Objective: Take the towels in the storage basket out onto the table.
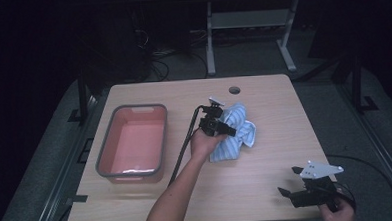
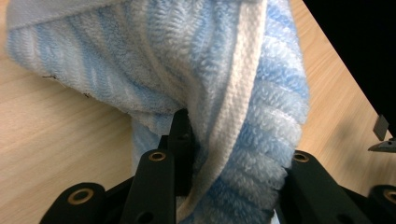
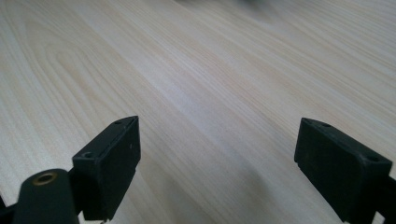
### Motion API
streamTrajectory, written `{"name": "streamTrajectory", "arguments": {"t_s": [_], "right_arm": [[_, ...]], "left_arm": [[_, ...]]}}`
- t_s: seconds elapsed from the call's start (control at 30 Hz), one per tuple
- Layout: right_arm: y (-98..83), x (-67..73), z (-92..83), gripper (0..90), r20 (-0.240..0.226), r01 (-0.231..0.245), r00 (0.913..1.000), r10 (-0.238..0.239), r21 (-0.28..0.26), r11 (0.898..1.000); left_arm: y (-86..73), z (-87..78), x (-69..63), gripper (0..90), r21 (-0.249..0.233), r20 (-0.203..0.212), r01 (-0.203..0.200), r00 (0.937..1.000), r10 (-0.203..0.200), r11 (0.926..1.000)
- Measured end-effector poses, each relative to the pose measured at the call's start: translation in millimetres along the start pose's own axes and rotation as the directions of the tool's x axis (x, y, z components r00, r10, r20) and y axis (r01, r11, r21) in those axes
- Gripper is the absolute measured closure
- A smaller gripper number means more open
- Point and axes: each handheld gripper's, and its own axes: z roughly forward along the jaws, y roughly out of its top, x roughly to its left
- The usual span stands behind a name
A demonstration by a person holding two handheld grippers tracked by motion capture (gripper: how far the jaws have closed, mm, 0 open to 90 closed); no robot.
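A blue-and-white striped towel (image 1: 238,124) lies bunched up near the middle of the wooden table (image 1: 275,137). My left gripper (image 1: 230,130) reaches into it from the left and is shut on a fold of it. In the left gripper view the towel (image 2: 187,60) fills the space between the jaws of the left gripper (image 2: 236,154), and the cloth bulges out above them. My right gripper (image 1: 288,180) rests low at the table's front right corner, open and holding nothing. In the right gripper view the right gripper (image 3: 217,144) has bare wood (image 3: 210,70) between its jaws.
A pink tub with a grey rim (image 1: 101,149) stands empty on the left part of the table. A round cable hole (image 1: 234,90) sits near the far edge. Behind the table are a desk frame (image 1: 210,50) and cables on the floor.
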Motion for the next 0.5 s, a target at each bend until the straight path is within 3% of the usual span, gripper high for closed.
{"name": "streamTrajectory", "arguments": {"t_s": [0.2,0.33,0.5], "right_arm": [[0.8,2.0,1.1,13.9,-0.002,0.011,0.9999,-0.011,0.005,1.000],[2.2,3.9,2.9,13.9,-0.001,0.014,0.9999,-0.014,0.011,1.000],[3.3,5.6,4.8,13.8,-0.005,0.021,0.9998,-0.021,0.016,1.000]], "left_arm": [[-12.6,14.2,0.9,65.9,0.044,-0.001,-0.002,1.0000,0.002,0.9990],[-19.0,18.6,3.5,64.1,0.037,0.011,0.008,0.9999,-0.009,0.9993],[-18.3,16.5,1.2,59.9,0.039,-0.001,-0.009,1.0000,0.009,0.9992]]}}
